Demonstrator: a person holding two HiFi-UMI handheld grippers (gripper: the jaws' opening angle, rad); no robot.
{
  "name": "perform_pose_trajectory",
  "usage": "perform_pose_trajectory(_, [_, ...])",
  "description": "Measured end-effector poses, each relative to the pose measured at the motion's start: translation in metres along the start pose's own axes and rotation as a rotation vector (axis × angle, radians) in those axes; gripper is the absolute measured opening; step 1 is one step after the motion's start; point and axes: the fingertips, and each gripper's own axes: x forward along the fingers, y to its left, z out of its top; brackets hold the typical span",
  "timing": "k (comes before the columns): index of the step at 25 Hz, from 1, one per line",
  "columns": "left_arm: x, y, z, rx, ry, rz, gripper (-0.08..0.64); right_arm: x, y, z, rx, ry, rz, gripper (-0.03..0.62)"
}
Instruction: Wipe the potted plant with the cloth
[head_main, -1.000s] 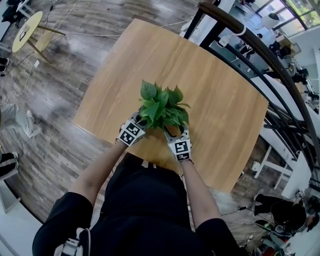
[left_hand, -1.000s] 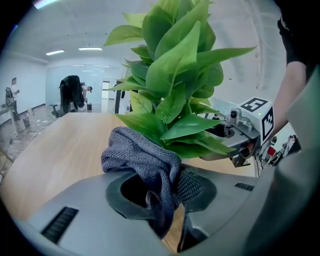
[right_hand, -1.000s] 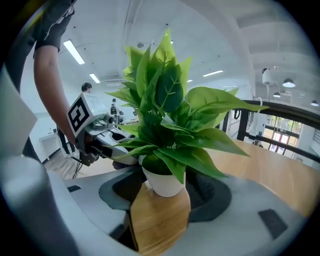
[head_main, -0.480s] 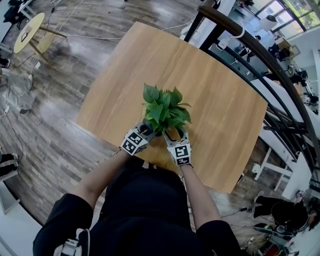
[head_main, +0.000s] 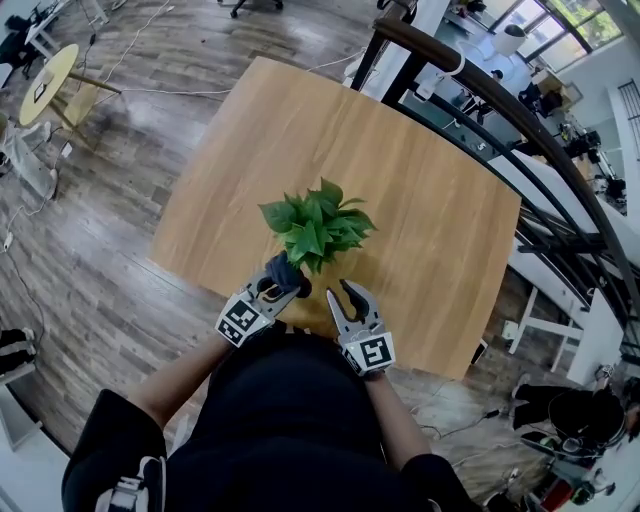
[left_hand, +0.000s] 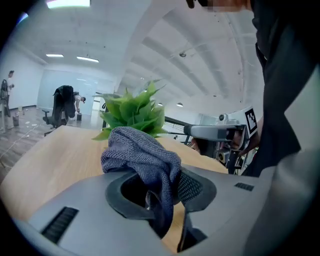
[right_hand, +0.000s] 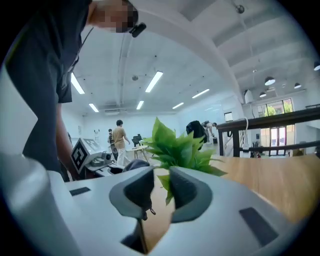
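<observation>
The potted plant (head_main: 315, 225) stands on the wooden table (head_main: 430, 190); its green leaves hide the pot from above. My left gripper (head_main: 278, 285) sits just on the near side of the plant, shut on a dark grey knitted cloth (left_hand: 142, 160) that bunches up over its jaws. The same cloth (head_main: 285, 270) touches the lowest leaves in the head view. My right gripper (head_main: 348, 297) hovers to the right of it, apart from the plant. Its jaws have just been closing, and nothing is between them. Through their gap the right gripper view shows the plant's leaves (right_hand: 177, 147) further off.
A black stair railing (head_main: 520, 110) runs past the table's far right edge. A small round yellow table (head_main: 45, 70) stands on the wooden floor at far left. A person (right_hand: 119, 137) and an office chair (left_hand: 62, 102) are in the background.
Both grippers have drawn back from the plant's base toward my body and risen. The right gripper has come away from the pot and its jaws have narrowed.
</observation>
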Motion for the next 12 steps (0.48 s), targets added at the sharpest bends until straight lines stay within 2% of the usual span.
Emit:
perform_pose_trajectory(1, [-0.007,-0.004,0.006,0.008,-0.018,-0.001,0.137,-0.005,0.006,0.014,-0.005,-0.037,0.004,0.044])
perform_pose_trajectory(6, [-0.036,-0.016,0.045,0.062,-0.128,0.011,0.137,-0.019,0.021,0.068,-0.006,-0.167,-0.018,0.028])
perform_pose_trajectory(10, [-0.049,-0.010,0.076,0.006,-0.201,0.047,0.137,-0.016,0.023,0.090,-0.074,-0.201,-0.055,0.018])
perform_pose_trajectory(12, [-0.054,-0.012,0.088,0.010,-0.221,0.046,0.137,-0.013,0.026,0.095,-0.096,-0.193,-0.073,0.018])
